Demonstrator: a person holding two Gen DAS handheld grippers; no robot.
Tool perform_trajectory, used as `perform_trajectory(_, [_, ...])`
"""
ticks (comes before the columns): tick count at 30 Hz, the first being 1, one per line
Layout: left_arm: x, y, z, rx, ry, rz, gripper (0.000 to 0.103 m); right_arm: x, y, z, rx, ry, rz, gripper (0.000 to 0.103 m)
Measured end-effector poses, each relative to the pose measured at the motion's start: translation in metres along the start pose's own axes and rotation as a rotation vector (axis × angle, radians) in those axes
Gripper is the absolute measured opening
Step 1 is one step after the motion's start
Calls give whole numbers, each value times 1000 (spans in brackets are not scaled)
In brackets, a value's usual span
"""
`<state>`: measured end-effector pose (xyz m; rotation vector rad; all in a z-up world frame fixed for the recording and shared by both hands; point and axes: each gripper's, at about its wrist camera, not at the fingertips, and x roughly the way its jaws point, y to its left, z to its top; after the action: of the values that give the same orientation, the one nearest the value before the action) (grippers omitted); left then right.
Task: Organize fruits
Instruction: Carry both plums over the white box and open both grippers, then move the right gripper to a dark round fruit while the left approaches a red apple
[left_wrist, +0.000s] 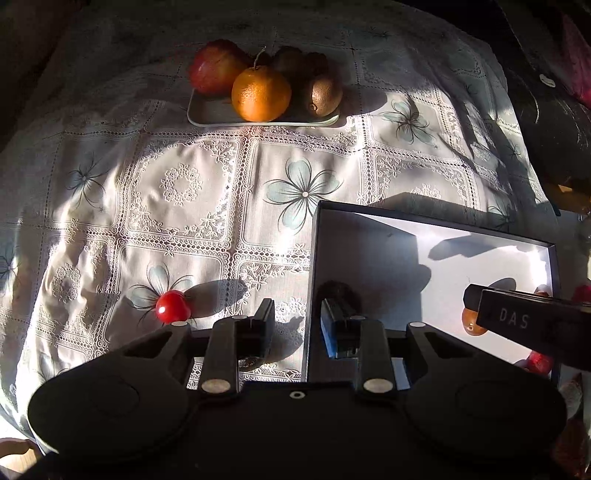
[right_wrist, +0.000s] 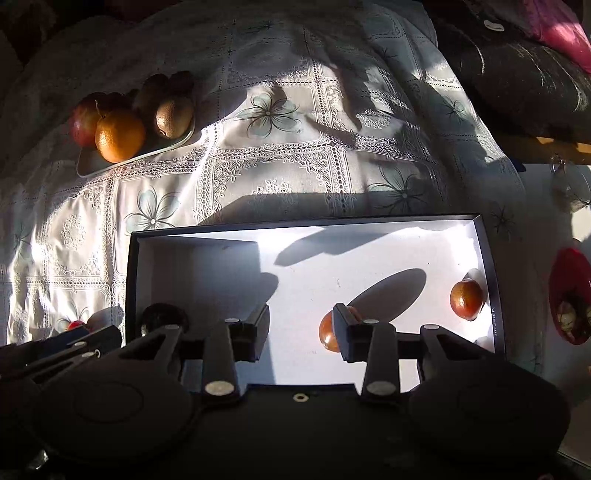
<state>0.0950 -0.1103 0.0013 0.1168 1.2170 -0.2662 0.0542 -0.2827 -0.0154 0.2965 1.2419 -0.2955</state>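
Observation:
A white tray (left_wrist: 207, 114) at the far side holds a red apple (left_wrist: 212, 70), an orange (left_wrist: 260, 94) and kiwis (left_wrist: 323, 96). A small red cherry tomato (left_wrist: 171, 306) lies on the lace tablecloth just left of my left gripper (left_wrist: 297, 325), which is open and empty, straddling the left wall of a black-rimmed white box (left_wrist: 480, 236). My right gripper (right_wrist: 301, 328) is open over the box (right_wrist: 295, 229). A brown-red fruit (right_wrist: 327, 332) lies by its right finger, another (right_wrist: 466, 299) at the right wall, and a dark fruit (right_wrist: 162, 317) in the left corner.
The tray of fruit also shows in the right wrist view (right_wrist: 88, 162). A red bowl (right_wrist: 569, 295) with something in it sits right of the box. Dark cushions (right_wrist: 517, 74) lie at the far right. A glass object (right_wrist: 569, 188) stands near them.

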Motion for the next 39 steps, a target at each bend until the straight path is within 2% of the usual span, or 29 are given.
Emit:
perform_trajectory(8, [-2, 23, 2, -27, -6, 22, 38, -5, 20, -1, -20, -17, 20, 40])
perform_trajectory(12, [-4, 52, 8, -82, -15, 49, 38, -15, 40, -2, -56, -58, 81, 41])
perform_trajectory(17, [-7, 96, 12, -176, -28, 118, 38, -26, 79, -11, -158, -90, 181, 41])
perform_trajectory(20, [-6, 120, 10, -224, -21, 155, 38, -25, 106, -19, -229, -71, 237, 41])
perform_trajectory(23, [-3, 140, 7, -263, -2, 180, 38, -13, 134, -29, -293, -6, 274, 42])
perform_trajectory(25, [-1, 149, 4, -277, 11, 189, 38, 0, 153, -36, -333, 48, 269, 42])
perform_trajectory(29, [3, 165, -1, -293, 32, 190, 38, 23, 183, -49, -395, 98, 228, 42])
perform_trajectory(35, [2, 178, -4, -301, 36, 174, 38, 59, 199, -55, -421, 156, 150, 42])
perform_trajectory(39, [4, 181, -3, -302, 44, 160, 38, 71, 209, -64, -487, 127, 65, 42])
